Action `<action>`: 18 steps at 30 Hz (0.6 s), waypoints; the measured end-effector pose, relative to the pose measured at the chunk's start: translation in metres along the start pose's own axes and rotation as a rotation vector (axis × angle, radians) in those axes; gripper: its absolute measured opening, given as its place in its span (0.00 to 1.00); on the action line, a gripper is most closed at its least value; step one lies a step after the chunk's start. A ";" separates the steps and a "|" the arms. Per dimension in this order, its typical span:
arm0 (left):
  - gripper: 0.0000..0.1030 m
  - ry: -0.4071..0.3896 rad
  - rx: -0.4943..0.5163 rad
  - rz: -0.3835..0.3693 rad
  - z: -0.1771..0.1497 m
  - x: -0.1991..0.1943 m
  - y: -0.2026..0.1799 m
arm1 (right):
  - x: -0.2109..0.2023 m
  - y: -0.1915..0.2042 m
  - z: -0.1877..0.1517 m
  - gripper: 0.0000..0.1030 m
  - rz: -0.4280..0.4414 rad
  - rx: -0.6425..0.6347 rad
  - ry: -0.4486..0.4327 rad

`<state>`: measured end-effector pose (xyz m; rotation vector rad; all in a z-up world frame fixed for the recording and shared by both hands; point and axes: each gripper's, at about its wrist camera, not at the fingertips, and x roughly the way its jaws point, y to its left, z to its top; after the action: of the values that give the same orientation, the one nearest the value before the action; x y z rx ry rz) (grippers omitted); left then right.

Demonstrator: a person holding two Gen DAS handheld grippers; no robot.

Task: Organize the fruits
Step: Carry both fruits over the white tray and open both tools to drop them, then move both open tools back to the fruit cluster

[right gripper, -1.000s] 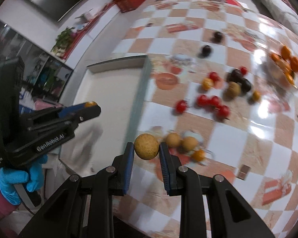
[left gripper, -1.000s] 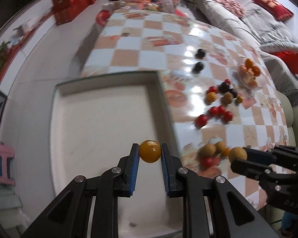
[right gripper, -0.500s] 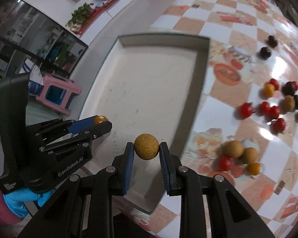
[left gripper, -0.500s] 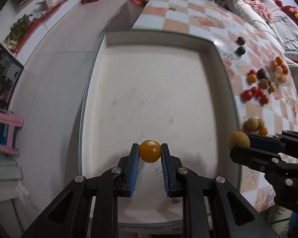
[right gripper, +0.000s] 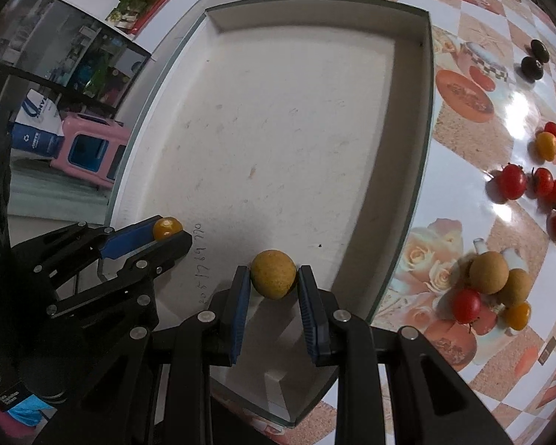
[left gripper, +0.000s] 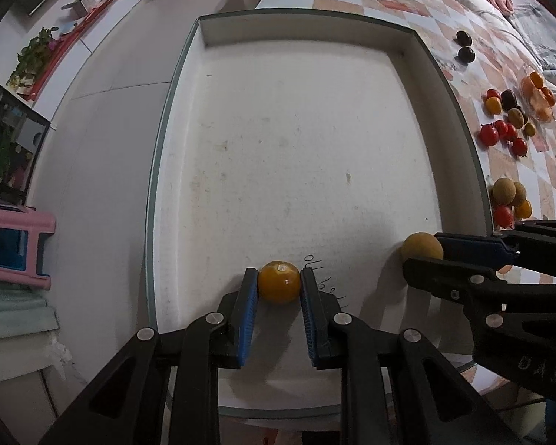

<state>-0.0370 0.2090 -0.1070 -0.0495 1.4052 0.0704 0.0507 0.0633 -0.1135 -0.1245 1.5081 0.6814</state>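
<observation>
My left gripper point(left gripper: 279, 286) is shut on a small orange fruit point(left gripper: 279, 281) low over the near end of a shallow white tray point(left gripper: 174, 118). My right gripper point(right gripper: 272, 278) is shut on a tan rough-skinned round fruit point(right gripper: 272, 273) over the tray's point(right gripper: 424, 118) near end, just to the right. Each gripper shows in the other's view: the right gripper point(left gripper: 422, 254) and the left gripper point(right gripper: 168, 231). Loose fruits lie on the checkered table right of the tray: red tomatoes point(right gripper: 513, 181), tan fruits point(right gripper: 488, 272), dark fruits point(right gripper: 530, 66).
The tray's bed holds no fruit. A pink stool point(left gripper: 11, 244) stands on the floor at left. More oranges in a clear bag point(left gripper: 537, 91) lie far right on the table. A sofa with red cushions runs beyond the table.
Both grippers have moved left from over the table to over the tray and come lower, each still holding its fruit.
</observation>
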 end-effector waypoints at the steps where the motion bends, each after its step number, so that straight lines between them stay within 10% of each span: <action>1: 0.46 0.003 -0.001 0.010 0.005 0.003 -0.006 | 0.000 0.001 0.000 0.31 -0.001 0.000 -0.003; 3: 0.71 -0.006 -0.014 0.049 0.005 0.002 -0.006 | -0.002 0.003 0.002 0.39 -0.003 0.006 -0.017; 10: 0.71 0.005 0.004 0.043 0.002 -0.002 -0.004 | -0.021 -0.002 0.000 0.77 0.039 0.032 -0.062; 18: 0.71 0.029 0.043 0.028 0.008 -0.011 -0.028 | -0.067 -0.023 -0.010 0.88 -0.031 0.098 -0.180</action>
<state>-0.0285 0.1812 -0.0946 0.0045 1.4361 0.0624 0.0581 0.0177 -0.0593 -0.0108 1.3608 0.5770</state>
